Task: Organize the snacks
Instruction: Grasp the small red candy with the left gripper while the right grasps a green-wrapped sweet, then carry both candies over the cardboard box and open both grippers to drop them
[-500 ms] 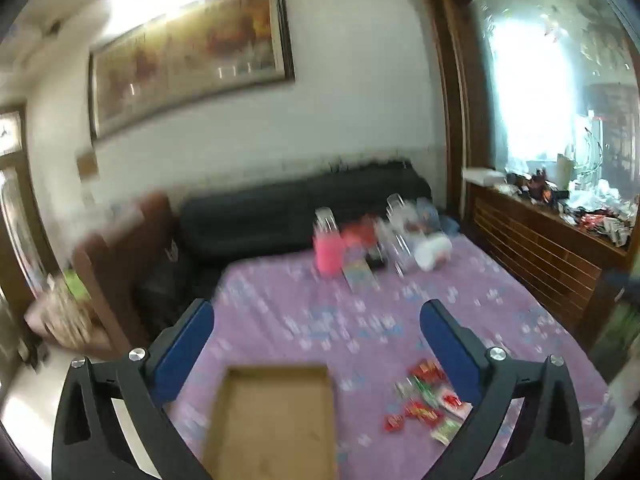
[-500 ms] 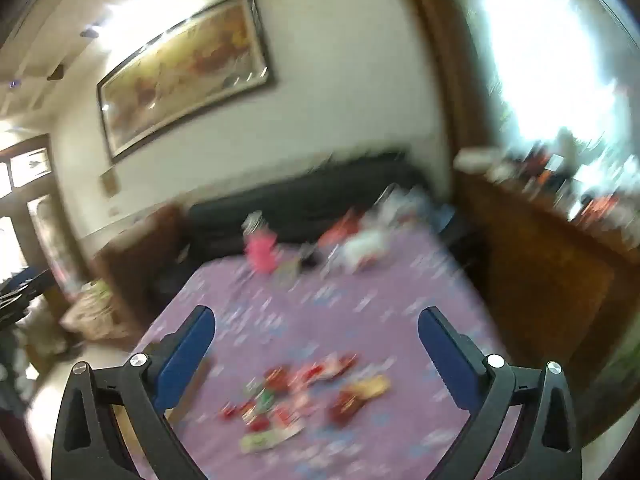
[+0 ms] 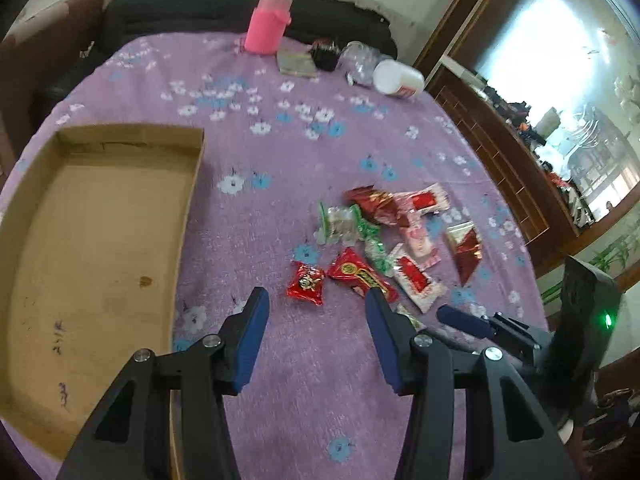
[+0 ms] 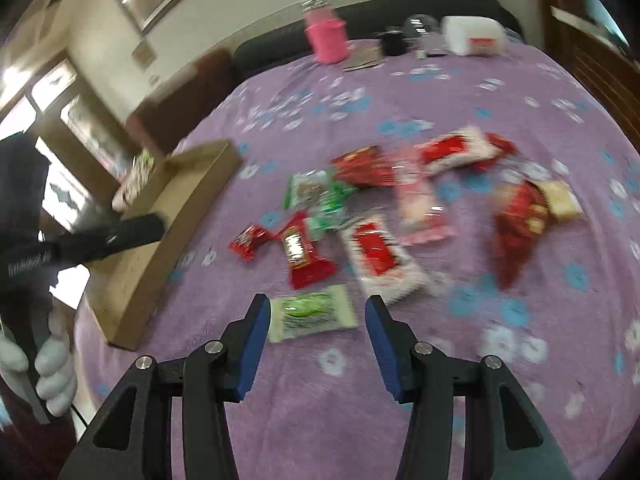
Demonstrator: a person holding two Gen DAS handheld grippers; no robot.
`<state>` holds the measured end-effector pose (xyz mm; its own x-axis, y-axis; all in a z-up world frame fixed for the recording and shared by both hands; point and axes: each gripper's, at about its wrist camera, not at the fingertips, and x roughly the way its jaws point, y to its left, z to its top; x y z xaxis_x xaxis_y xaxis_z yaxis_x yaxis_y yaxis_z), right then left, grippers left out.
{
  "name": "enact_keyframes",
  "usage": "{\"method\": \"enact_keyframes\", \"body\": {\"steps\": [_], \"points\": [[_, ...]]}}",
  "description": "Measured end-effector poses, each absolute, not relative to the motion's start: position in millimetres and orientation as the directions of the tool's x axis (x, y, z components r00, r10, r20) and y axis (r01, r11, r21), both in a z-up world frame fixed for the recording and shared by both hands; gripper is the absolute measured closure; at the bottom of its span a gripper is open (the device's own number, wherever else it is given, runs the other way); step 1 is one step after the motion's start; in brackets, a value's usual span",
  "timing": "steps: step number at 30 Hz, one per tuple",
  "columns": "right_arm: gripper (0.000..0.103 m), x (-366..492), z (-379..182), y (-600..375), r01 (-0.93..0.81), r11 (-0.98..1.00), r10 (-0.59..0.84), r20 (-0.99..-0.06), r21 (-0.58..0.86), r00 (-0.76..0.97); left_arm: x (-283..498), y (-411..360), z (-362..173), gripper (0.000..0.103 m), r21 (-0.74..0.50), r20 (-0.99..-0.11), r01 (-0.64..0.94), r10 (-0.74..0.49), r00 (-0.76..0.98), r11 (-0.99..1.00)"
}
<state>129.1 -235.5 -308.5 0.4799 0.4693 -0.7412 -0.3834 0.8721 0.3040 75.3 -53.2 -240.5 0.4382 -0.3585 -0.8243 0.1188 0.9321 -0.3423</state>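
None of the snacks (image 3: 384,240) has reached the cardboard box (image 3: 92,240) as far as we can see; its floor shows bare, so we judge the whole sorting is still ahead of us. Both claws are released and empty. Our left claw (image 3: 316,300) hangs over the purple flowered counter (image 3: 280,140), with the box just to its left and the snack heap ahead and to its right; a small red packet (image 3: 306,283) lies just ahead between its fingers, and a longer red packet (image 3: 362,276) sits against its right finger. Our right claw (image 4: 318,306) hovers with a green and white packet (image 4: 312,314) lying between its fingers, not yet pinched. The rest of the heap spreads ahead of it, the box well off to its left.

The right view is smeared by motion, so we cannot read labels or count the packets surely. Several wrappers overlap, hiding what lies under them. The box's near corner is cut off behind the left claw's frame. A pink bottle (image 3: 266,24) and a white cup (image 3: 398,78) stand far ahead, beyond the heap.
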Motion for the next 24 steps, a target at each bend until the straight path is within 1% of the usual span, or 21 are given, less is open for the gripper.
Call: {"method": "enact_keyframes", "body": {"steps": [3,7,8,9,10,11,13,14,15,16,17,22,24], "points": [[0.05,128,-324,-213,-0.399,0.885,0.425,-0.765,0.239,0.484,101,-46,-264,0.054,-0.25,-0.859,0.165,-0.297,0.416,0.954],[0.05,122,-325,-210,-0.405,0.898,0.379,-0.773,0.174,0.508,135,-57,-277,0.054,-0.198,-0.858,0.165,-0.252,0.448,0.966],[0.05,121,-325,-210,-0.408,0.898,0.375,-0.773,0.166,0.512,138,-60,-282,0.054,-0.166,-0.86,0.179,-0.232,0.456,0.97],[0.057,120,-324,-211,-0.407,0.899,0.372,-0.773,0.161,0.514,141,-62,-285,0.054,-0.144,-0.857,0.182,-0.215,0.469,0.973],[0.061,119,-324,-212,-0.409,0.899,0.371,-0.773,0.159,0.515,143,-62,-288,0.054,-0.122,-0.863,0.192,-0.2,0.464,0.974],[0.062,119,-325,-213,-0.41,0.897,0.375,-0.772,0.163,0.514,145,-62,-290,0.054,-0.11,-0.866,0.197,-0.192,0.462,0.974],[0.072,120,-325,-216,-0.407,0.899,0.371,-0.773,0.16,0.515,150,-62,-296,0.054,-0.106,-0.872,0.197,-0.186,0.453,0.975],[0.072,120,-324,-219,-0.408,0.896,0.385,-0.769,0.177,0.51,153,-63,-298,0.054,-0.1,-0.873,0.193,-0.179,0.454,0.976],[0.072,120,-324,-221,-0.406,0.893,0.398,-0.766,0.195,0.506,153,-64,-297,0.058,-0.086,-0.866,0.196,-0.171,0.47,0.977],[0.073,119,-324,-224,-0.405,0.89,0.409,-0.761,0.21,0.504,154,-66,-297,0.066,-0.083,-0.865,0.196,-0.168,0.472,0.977],[0.073,119,-323,-225,-0.404,0.89,0.412,-0.757,0.213,0.507,153,-67,-297,0.083,-0.068,-0.863,0.19,-0.153,0.481,0.979],[0.073,112,-313,-233,-0.403,0.883,0.437,-0.734,0.24,0.52,148,-66,-298,0.085,-0.101,-0.841,0.166,-0.173,0.512,0.981],[0.073,108,-308,-235,-0.405,0.882,0.44,-0.727,0.241,0.526,142,-64,-293,0.085,-0.135,-0.828,0.158,-0.199,0.523,0.978]]}}
